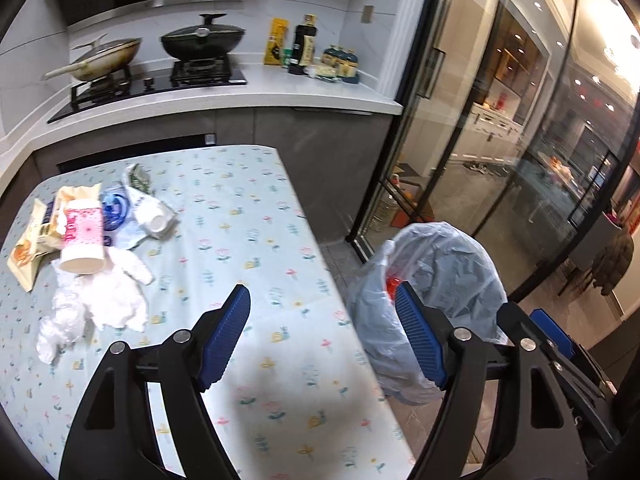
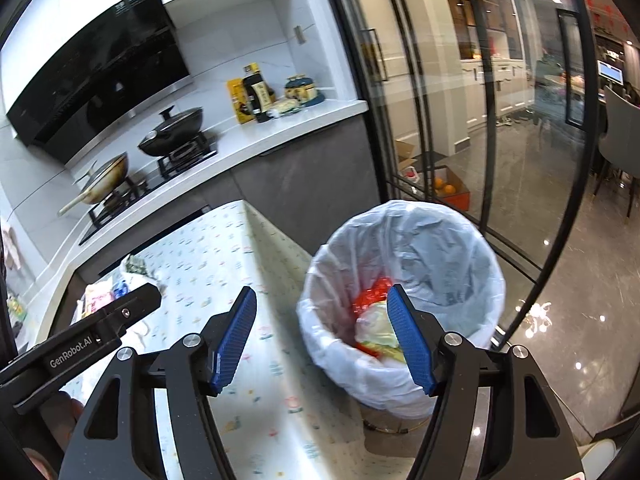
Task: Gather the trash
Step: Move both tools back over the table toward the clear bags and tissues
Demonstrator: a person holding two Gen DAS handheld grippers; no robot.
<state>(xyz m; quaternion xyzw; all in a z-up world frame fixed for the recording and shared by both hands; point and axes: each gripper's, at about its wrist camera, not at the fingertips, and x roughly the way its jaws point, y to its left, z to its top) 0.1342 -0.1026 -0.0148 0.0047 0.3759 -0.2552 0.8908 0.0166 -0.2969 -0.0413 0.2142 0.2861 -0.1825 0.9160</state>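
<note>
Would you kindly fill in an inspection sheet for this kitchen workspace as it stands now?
Surface: table under a floral cloth.
Job's things: pink paper cup on its side, crumpled white plastic and snack wrappers heaped at the far left; lined trash bin beside the table, already holding trash.
Clutter: nothing seen.
Grippers: left tongs and right tongs open, empty.
Cables: nothing seen.
Surroundings: stove with two pans, glass doors.

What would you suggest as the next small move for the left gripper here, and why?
Probably swing the left gripper toward the pink paper cup lying on its side in the trash pile. Its jaws stand open and empty over bare tablecloth, the bin already holds wrappers, and the pile remains uncollected.
</note>
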